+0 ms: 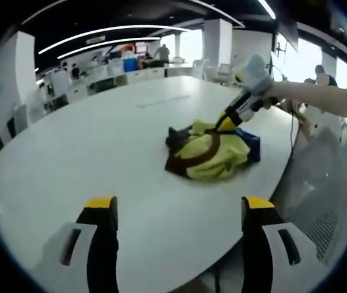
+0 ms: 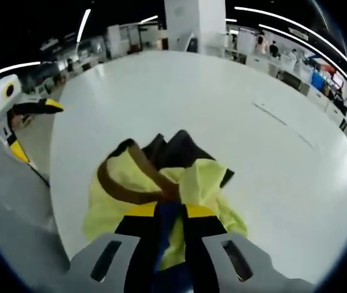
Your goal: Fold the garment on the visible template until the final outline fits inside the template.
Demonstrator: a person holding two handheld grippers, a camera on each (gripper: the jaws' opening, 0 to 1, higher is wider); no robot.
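Progress, as I read it: barely started. The yellow fabric garment with brown trim and dark blue panels point(image 1: 213, 152) lies crumpled in a heap on the large white oval table point(image 1: 100, 140), not flat, no fold made. All of it is left: spread it out, fold, fit to the outline.

Left to right in the left gripper view: left gripper point(image 1: 176, 210) has its jaws wide apart and empty, above bare tabletop, well apart from the heap. Garment sits right of centre, near the table's right-hand edge. Right gripper point(image 1: 225, 124) comes in from the right, tips in the top of the heap.

Right gripper view: the left gripper point(image 2: 36, 105) shows at the far left, beyond the table edge. Right gripper point(image 2: 169, 210) has its jaws narrow, pinching a blue-and-yellow bunch of the fabric.

Template: can't make out a clear outline. Faint thin marks on the table point(image 2: 283, 125) beyond the garment might be part of it; too faint to tell.

Around: open-plan office desks and chairs point(image 1: 124, 67) behind, a grey mesh chair point(image 1: 319, 195) at the table's right edge. Nothing else on the table near the garment.
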